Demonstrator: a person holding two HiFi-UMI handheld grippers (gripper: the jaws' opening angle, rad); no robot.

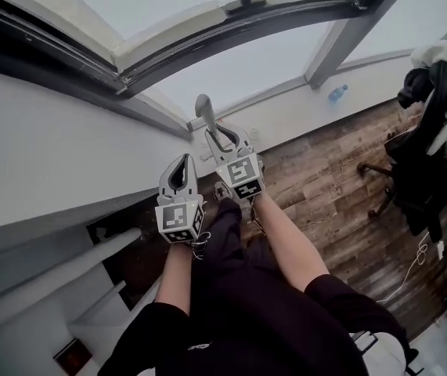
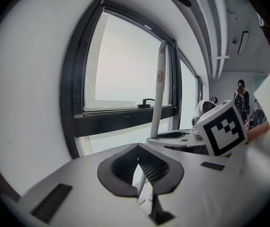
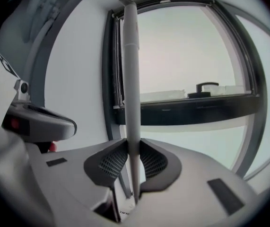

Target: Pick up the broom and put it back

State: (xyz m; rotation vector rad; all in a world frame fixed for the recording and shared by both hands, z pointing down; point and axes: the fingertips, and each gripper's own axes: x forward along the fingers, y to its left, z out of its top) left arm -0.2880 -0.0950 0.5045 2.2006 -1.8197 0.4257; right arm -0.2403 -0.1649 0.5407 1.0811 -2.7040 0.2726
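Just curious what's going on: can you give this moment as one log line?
right tool: shut on broom handle, upright | left tool: shut, empty | setting: facing window

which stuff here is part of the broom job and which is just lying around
In the job:
broom handle, clamped in the right gripper
left gripper, shut, beside it

Lying about:
water bottle by the window
office chair with clothes draped on it
cable on the floor
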